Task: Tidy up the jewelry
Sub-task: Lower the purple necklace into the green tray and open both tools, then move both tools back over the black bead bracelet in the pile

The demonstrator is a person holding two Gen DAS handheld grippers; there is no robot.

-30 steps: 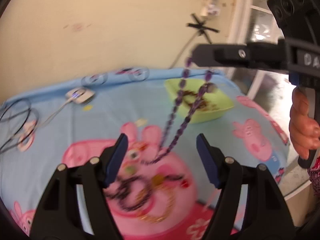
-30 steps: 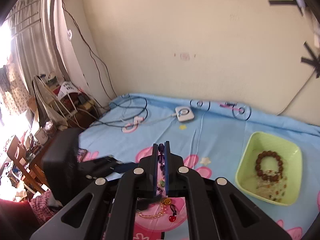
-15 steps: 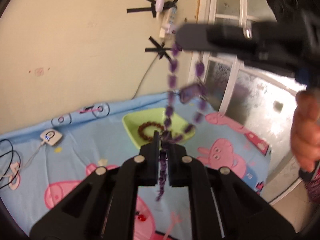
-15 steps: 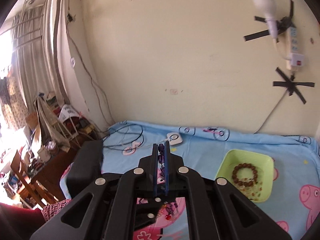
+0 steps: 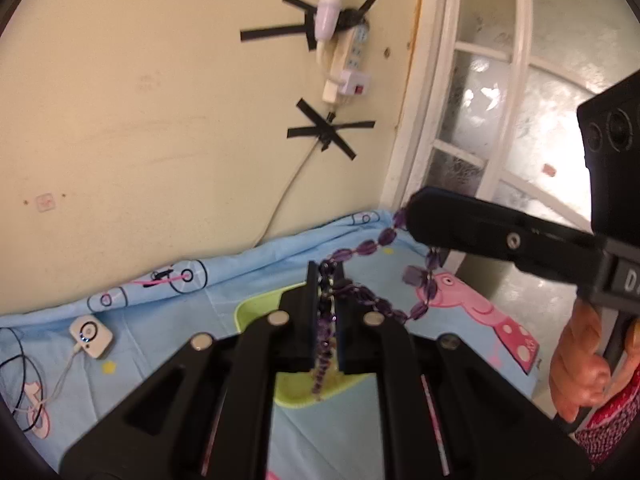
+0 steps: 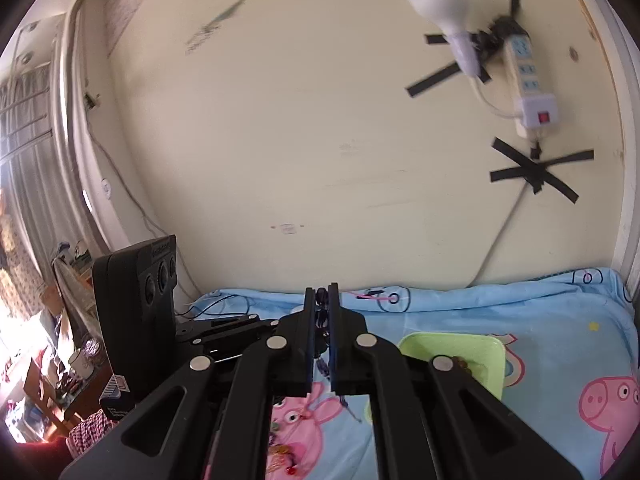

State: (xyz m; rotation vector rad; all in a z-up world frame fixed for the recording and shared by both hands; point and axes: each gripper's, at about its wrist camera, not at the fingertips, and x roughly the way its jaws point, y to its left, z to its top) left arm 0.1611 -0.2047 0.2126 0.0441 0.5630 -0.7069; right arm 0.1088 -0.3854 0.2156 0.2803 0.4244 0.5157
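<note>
- Since I've got one purple bead necklace point(image 5: 374, 246) strung between two grippers up over the bed, the main worry is tension: pull the two hands further apart and the string could snap and scatter beads everywhere.
- Second worry: the loop hanging out on the right side looks like it has a little knot or twist in it, so if I just dump it in the dish it may go in tangled with what's already there.
- Third: the tail dangling under my left gripper point(image 5: 326, 280) could catch the rim of the green dish point(image 5: 256, 310) on the way down and drag it, since that dish probably weighs next to nothing.
- Left jaws: squeezed almost fully together with the necklace pinched between the pads. They've just been closing on it, and the strand runs out of the tips and off to the right.
- Right gripper point(image 6: 321, 300): clamped tight, with dark beads peeking out between the fingertips. From the left camera you can see the necklace coming out of its tip too.
- Where stuff is: necklace is in the air, clear of the blue cartoon-pig sheet point(image 6: 560, 320); the green dish sits below, right of the right gripper, with a brown bead bracelet point(image 6: 460, 360) just showing inside. More jewelry point(image 6: 284, 452) lies on the sheet at the near edge.
</note>
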